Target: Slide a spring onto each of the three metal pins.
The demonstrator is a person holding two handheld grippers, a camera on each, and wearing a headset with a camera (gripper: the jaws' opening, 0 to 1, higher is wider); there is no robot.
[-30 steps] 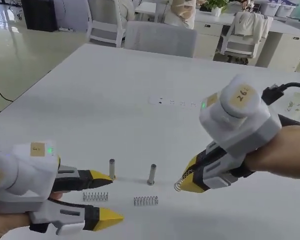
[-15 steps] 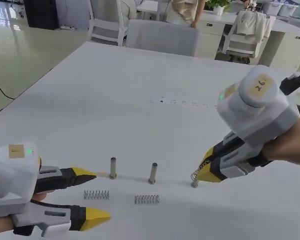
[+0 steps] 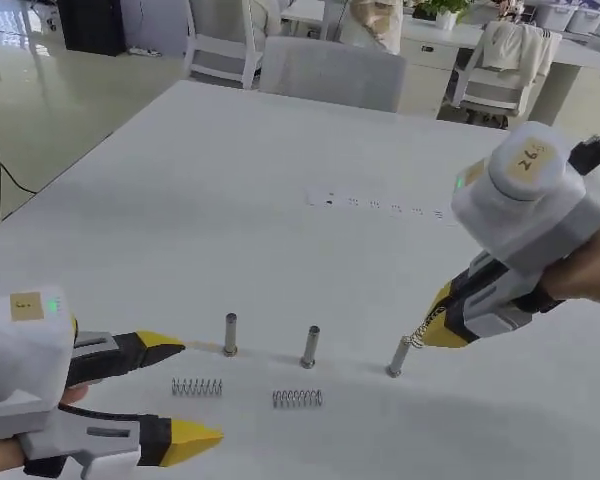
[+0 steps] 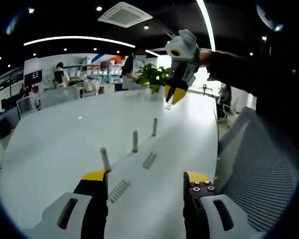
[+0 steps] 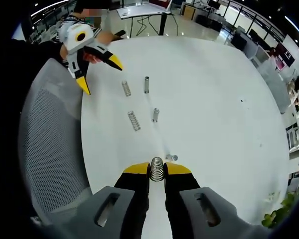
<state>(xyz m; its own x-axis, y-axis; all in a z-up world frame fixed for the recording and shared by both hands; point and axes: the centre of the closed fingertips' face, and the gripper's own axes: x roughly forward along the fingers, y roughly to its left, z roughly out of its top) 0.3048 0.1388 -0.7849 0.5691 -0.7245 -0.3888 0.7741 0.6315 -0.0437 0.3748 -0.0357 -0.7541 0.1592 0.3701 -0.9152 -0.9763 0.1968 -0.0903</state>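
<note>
White table [image 3: 280, 200] — three pins [image 3: 309, 346], three springs [image 3: 297, 398]

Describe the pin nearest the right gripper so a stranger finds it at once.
On the white table, three metal pins stand in a row. It is the right-end pin in the head view. Only it has the right gripper holding a spring just over it.

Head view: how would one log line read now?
right gripper shut on small coiled metal spring near rightmost metal pin | left gripper open | two springs lying loose
</note>
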